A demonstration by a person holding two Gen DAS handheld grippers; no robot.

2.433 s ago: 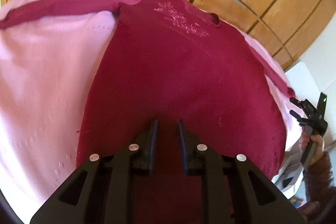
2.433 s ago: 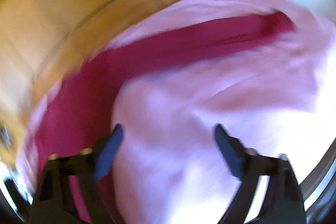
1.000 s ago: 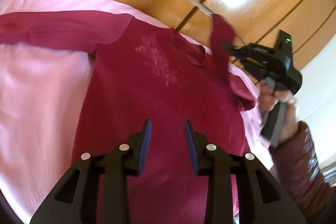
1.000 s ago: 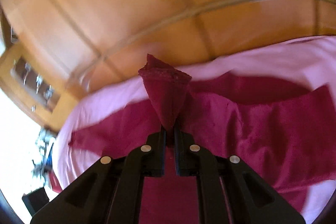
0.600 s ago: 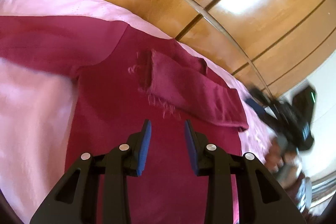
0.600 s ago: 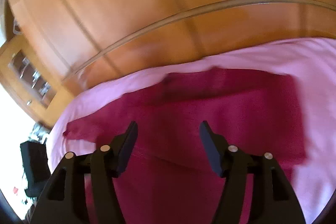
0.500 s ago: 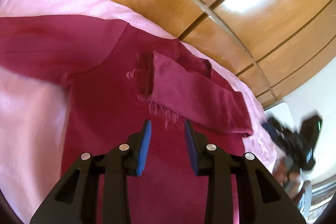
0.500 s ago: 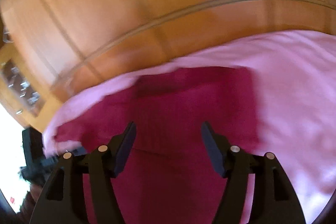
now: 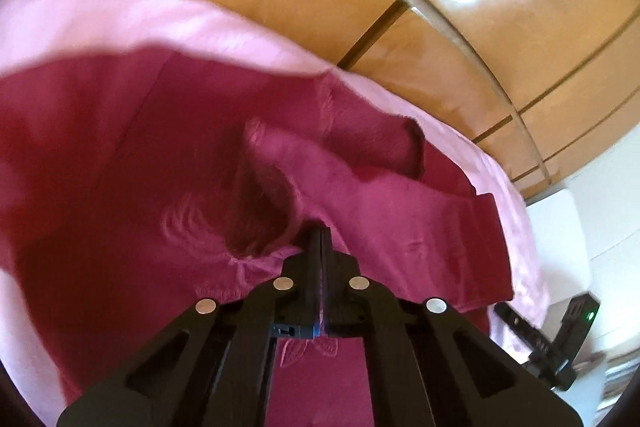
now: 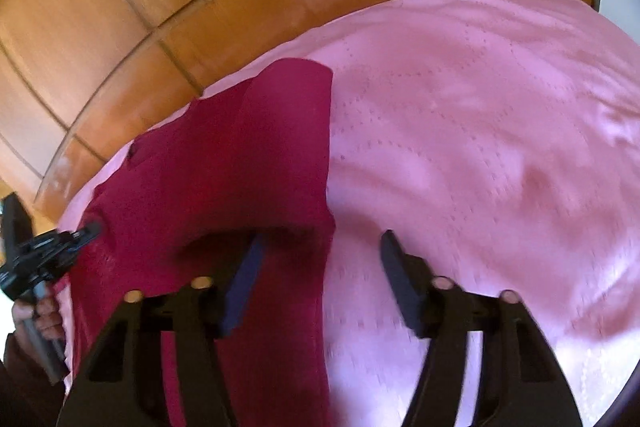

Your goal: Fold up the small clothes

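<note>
One risk: left gripper (image 9: 321, 241), jaws shut on the folded sleeve (image 9: 360, 203) of the red top (image 9: 120, 155) mid-frame on the pink bed (image 10: 480, 107), could drag it crooked, while the right gripper (image 10: 320, 267), jaws apart and just narrowing, holds nothing.

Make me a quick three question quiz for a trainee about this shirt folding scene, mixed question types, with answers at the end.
1. True or false: the left gripper is shut on the maroon shirt.
2. Multiple choice: the shirt lies on A) a pink bedspread, B) a bare wooden floor, C) a white table.
3. Fill in: the right gripper has its jaws ____, with nothing pinched between them.

Key: 1 true; 2 A; 3 open.
</note>
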